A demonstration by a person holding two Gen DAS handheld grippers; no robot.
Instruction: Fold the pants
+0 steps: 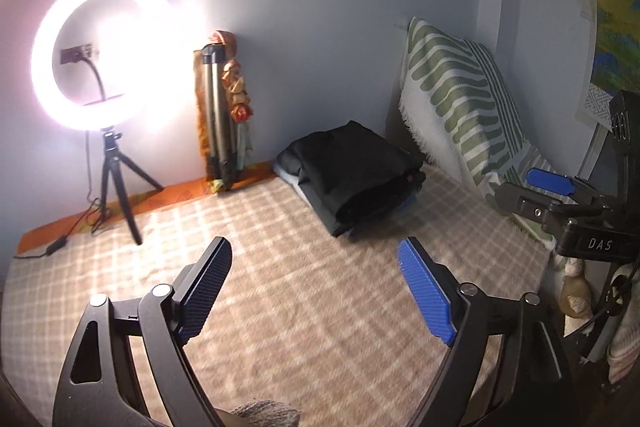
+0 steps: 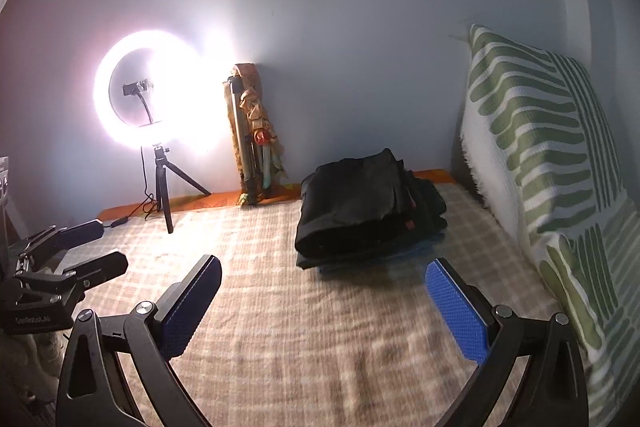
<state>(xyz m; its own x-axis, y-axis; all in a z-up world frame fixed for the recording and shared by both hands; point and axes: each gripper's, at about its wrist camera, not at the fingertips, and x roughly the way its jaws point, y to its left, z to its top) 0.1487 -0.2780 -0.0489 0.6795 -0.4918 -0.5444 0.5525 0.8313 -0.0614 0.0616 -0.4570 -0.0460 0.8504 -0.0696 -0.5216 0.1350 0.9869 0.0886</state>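
Observation:
A stack of folded dark pants lies on the checked beige bed cover, near the far wall; it also shows in the right wrist view, with a blue piece under the black ones. My left gripper is open and empty, held above the cover short of the stack. My right gripper is open and empty, just in front of the stack. The right gripper shows at the right edge of the left wrist view, and the left gripper at the left edge of the right wrist view.
A lit ring light on a small tripod stands at the far left, its cable on the cover. A folded tripod with cloth leans on the wall. A green-and-white patterned pillow leans at the right, close to the stack.

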